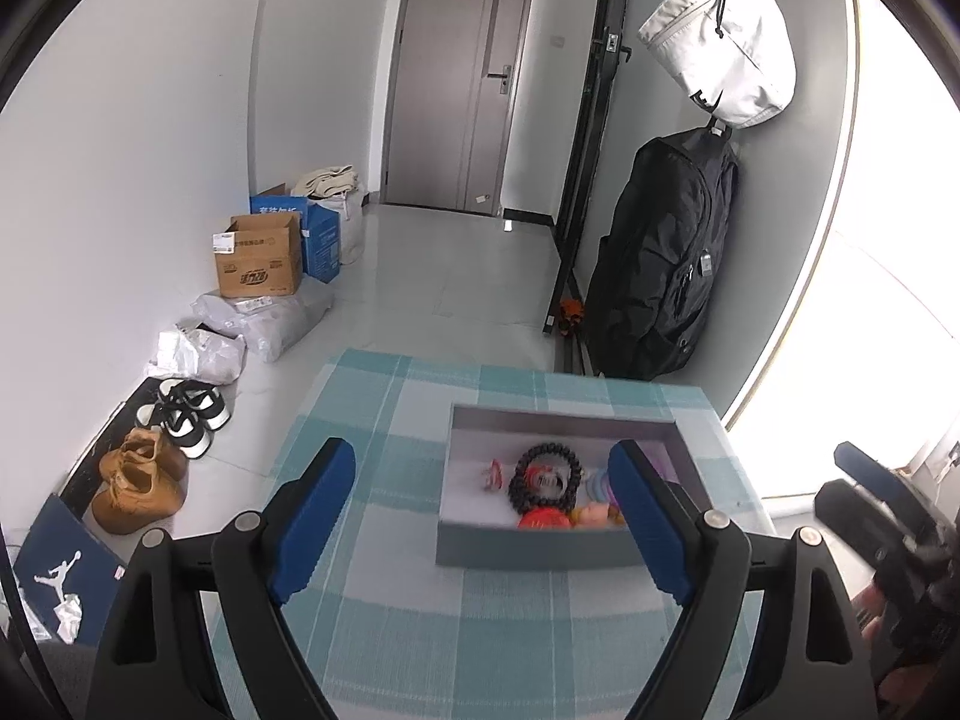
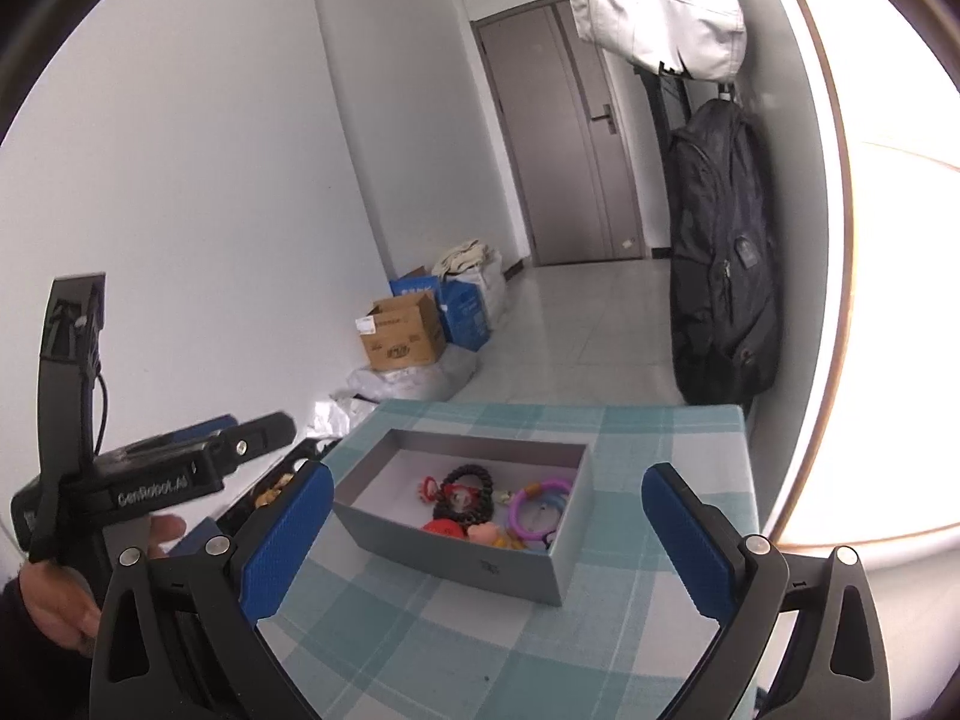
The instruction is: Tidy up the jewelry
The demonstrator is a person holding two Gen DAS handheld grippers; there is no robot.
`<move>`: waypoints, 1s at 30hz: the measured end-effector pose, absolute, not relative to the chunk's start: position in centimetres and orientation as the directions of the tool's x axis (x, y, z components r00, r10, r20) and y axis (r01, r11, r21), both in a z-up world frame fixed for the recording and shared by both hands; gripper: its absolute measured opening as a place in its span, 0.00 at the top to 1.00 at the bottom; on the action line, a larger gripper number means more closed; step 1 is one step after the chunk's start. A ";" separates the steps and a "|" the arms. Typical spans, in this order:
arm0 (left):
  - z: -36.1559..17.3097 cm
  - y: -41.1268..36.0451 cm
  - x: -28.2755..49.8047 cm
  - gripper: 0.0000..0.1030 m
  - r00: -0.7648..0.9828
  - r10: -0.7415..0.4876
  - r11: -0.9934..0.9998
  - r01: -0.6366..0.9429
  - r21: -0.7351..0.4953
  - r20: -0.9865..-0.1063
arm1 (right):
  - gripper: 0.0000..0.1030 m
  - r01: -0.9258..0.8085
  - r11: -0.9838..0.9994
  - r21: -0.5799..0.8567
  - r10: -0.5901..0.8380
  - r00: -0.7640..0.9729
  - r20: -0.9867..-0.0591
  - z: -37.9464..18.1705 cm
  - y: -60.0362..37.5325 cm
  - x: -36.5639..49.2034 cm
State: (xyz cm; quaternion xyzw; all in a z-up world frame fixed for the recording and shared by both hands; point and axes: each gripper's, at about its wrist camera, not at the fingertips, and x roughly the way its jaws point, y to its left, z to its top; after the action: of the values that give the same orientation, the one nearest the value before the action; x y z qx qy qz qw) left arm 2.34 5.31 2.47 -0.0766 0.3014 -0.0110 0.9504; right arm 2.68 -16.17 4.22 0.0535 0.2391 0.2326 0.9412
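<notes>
I'm holding both grippers, left gripper (image 1: 480, 516) and right gripper (image 2: 489, 534), wide and empty; the grey jewelry box (image 2: 468, 564) is lying lower centre, ahead of both, long axis crosswise.

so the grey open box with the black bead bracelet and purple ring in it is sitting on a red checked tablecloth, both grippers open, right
Not quite. The checked tablecloth is teal and white, not red, as the right wrist view shows. The rest holds: the open grey box sits on it with the black bead bracelet and purple ring inside, and the left gripper and right gripper are both open and empty.
</notes>
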 end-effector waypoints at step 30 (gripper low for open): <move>2.5 4.8 0.3 0.18 0.833 -0.050 0.993 -0.020 -0.119 -0.551 | 0.00 -0.409 0.898 0.165 0.436 0.769 -0.467 3.0 -16.0 1.5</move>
State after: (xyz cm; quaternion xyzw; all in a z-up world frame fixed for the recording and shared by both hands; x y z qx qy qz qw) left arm 0.29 4.79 2.48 -0.0601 0.2886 -0.0078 0.9555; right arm 1.47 -16.04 3.03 0.0268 0.2548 0.2246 0.9402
